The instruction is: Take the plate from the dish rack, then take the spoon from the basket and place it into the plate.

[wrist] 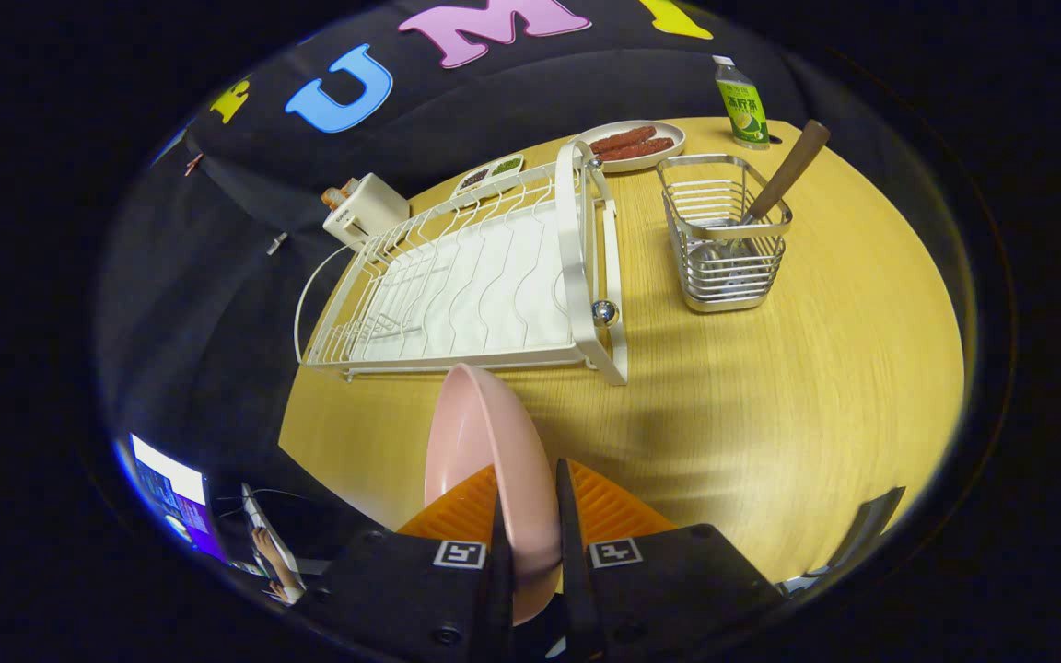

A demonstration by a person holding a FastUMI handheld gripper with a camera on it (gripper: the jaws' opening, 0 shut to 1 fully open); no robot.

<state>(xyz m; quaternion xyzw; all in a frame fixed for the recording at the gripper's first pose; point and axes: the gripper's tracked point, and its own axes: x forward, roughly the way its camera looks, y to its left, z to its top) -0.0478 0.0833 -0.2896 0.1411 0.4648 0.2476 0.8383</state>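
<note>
Light wooden round-edged table (770, 396) under warm light, backed by a black cloth booth wall (217, 258) that drapes down past the table's left rim. Gripper (530, 516) clamped on a pale pink round plate (494, 460), both fingers pressing its rim, plate held on edge and upright between them, lifted clear above the near part of the table. Just beyond the plate, a white wire dish rack with a white drip tray (466, 285), slots bare, running away toward the far left and nearly reaching the table's left edge. To the right of the rack, apart from it, a silver wire square basket (724, 244) holding a spoon with a brown wooden handle (784, 175), handle leaning up and out over the basket's far right corner, bowl down inside. Farther back, a beige round dish with reddish sausages (632, 145), a small bottle with a green label (742, 103) near the far rim, a white divided dish of dark and green bits (491, 173), and a white boxy container (363, 210) at the rack's far left corner. Broad bare stretch of wood to the right of the fingers and in front of the basket, open out to the curved right rim. Lit screen (171, 497) below the table's near left edge.
</note>
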